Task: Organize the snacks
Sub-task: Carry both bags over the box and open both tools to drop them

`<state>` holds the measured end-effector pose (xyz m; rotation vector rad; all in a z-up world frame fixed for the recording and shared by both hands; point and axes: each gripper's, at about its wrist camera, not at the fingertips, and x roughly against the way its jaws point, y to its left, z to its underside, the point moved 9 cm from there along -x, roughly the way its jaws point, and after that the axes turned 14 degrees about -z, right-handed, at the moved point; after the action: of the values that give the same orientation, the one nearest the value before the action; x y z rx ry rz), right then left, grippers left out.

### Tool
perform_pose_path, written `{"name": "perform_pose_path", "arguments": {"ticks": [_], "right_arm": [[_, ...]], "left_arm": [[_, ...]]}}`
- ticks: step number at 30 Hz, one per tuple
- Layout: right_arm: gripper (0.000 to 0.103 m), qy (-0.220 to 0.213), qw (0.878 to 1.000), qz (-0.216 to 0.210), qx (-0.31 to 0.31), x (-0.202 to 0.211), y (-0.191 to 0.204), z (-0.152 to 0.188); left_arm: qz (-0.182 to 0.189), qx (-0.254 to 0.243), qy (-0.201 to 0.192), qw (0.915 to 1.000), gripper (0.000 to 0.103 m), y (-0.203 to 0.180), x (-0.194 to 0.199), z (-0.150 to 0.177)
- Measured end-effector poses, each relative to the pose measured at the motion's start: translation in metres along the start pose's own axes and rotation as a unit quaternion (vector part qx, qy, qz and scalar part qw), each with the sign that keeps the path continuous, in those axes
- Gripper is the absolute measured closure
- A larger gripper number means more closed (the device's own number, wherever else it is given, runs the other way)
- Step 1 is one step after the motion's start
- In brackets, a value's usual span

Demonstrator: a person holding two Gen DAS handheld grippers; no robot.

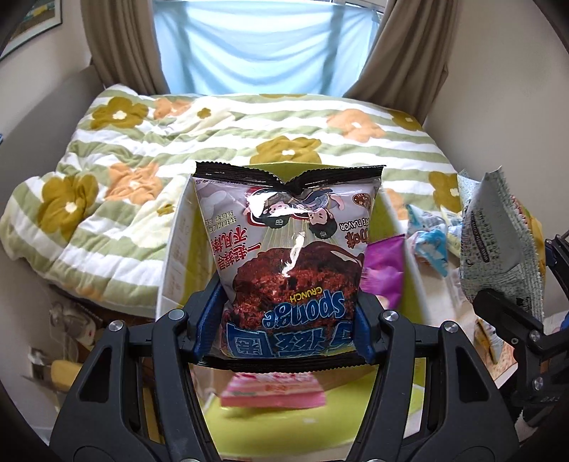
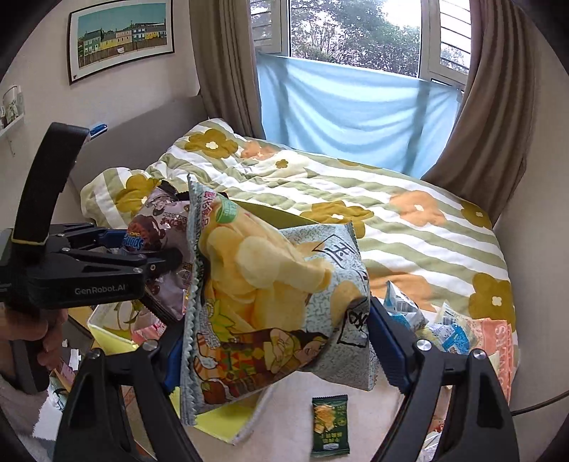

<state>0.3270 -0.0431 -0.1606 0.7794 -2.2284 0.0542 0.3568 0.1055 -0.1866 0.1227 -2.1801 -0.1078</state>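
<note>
Sponge Crunch bag [image 1: 290, 263] clamped in my left claw [image 1: 284, 327], chip bag [image 2: 270, 302] clamped in my right claw [image 2: 284, 341]; lower each squarely into the yellow-green box [image 1: 409, 383] near me.

Matte black left tongs [image 1: 286, 312] showing blue pads and round silver screws, right tongs [image 2: 281, 355] looking the same, white GenRobot.AI lettering on the side, bare-skinned hand [image 2: 49, 334] peeking out.

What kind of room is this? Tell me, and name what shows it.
Most likely a bedroom: a bed under a floral striped quilt, a curtained window behind it, and a framed picture on the wall.
</note>
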Motion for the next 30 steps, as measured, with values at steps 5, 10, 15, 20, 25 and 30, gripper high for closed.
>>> {"name": "perform_pose_path", "arguments": {"ticks": [5, 10, 15, 20, 25, 30], "right_arm": [[0.020, 0.006, 1.000, 0.007, -0.019, -0.027, 0.007, -0.013], [0.020, 0.015, 0.999, 0.011, -0.037, -0.044, 0.005, -0.019], [0.020, 0.021, 0.999, 0.010, -0.044, -0.051, 0.001, -0.020], [0.020, 0.025, 0.999, 0.006, -0.045, -0.057, -0.002, -0.020], [0.020, 0.037, 0.999, -0.001, -0.029, -0.072, 0.005, -0.022], [0.019, 0.043, 0.999, -0.006, -0.018, -0.088, 0.012, -0.024]], "left_arm": [[0.016, -0.020, 0.028, 0.9993, 0.045, 0.013, -0.035, -0.004], [0.023, -0.039, 0.042, 0.9981, 0.038, 0.013, -0.057, -0.006], [0.007, -0.028, 0.024, 0.9993, 0.000, 0.023, -0.057, -0.011], [0.014, 0.001, 0.028, 0.9995, 0.000, 0.039, -0.046, 0.001], [0.006, 0.012, 0.027, 0.9996, 0.000, 0.051, -0.039, 0.010], [0.004, 0.022, 0.032, 0.9992, 0.000, 0.060, -0.041, 0.014]]}}
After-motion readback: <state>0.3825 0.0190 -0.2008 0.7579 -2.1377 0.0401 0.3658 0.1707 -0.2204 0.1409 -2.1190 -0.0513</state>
